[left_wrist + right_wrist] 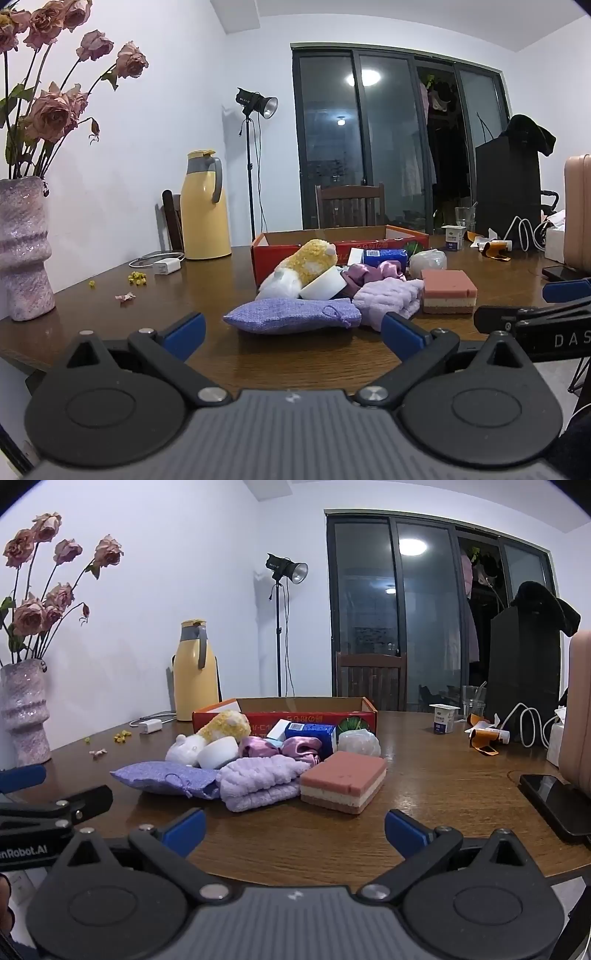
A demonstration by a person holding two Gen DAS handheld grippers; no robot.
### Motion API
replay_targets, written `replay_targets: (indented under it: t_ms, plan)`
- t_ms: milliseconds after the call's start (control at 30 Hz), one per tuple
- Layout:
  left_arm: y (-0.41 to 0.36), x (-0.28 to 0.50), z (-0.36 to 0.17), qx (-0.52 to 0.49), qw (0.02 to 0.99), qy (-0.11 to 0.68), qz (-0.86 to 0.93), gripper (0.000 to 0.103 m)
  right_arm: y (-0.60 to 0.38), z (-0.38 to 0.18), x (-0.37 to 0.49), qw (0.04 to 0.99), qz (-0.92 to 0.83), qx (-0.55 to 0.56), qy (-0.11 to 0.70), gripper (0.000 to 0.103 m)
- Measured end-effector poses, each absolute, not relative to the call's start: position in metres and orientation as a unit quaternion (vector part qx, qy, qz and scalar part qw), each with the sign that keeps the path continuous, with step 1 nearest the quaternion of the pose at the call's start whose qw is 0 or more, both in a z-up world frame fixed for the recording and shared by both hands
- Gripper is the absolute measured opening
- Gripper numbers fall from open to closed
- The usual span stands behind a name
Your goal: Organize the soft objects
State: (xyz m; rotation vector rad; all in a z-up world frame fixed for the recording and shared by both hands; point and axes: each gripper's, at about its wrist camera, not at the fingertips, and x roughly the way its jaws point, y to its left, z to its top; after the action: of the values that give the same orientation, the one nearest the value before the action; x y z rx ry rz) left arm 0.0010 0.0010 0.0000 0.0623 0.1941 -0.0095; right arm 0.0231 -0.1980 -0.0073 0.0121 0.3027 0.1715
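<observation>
Both jaws stand wide apart and hold nothing — left gripper [293, 334] and right gripper [295, 829] hang low over the near table [424, 786] edge. Soft items sit heaped before the red box [354, 710]: pouch [162, 777], towel [258, 781], sponge [343, 781], plush [221, 725], white bowl [218, 752], pink satin cloth [280, 748], blue pack [310, 734], mesh puff [359, 743]. Box interior is hidden from both views. Vase [24, 712] holds dried roses [40, 605]. Flask [194, 670] stands behind, lid on.
</observation>
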Motion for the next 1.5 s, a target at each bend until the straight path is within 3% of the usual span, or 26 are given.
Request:
replay_targets:
  t_ms: [1500]
  plan:
    - [0.0018,0.0023,-0.0023,0.031,0.995,0.096,0.001,0.103,-0.1943,-0.0093,0.0267,0.983,0.094,0.003,0.155,0.103]
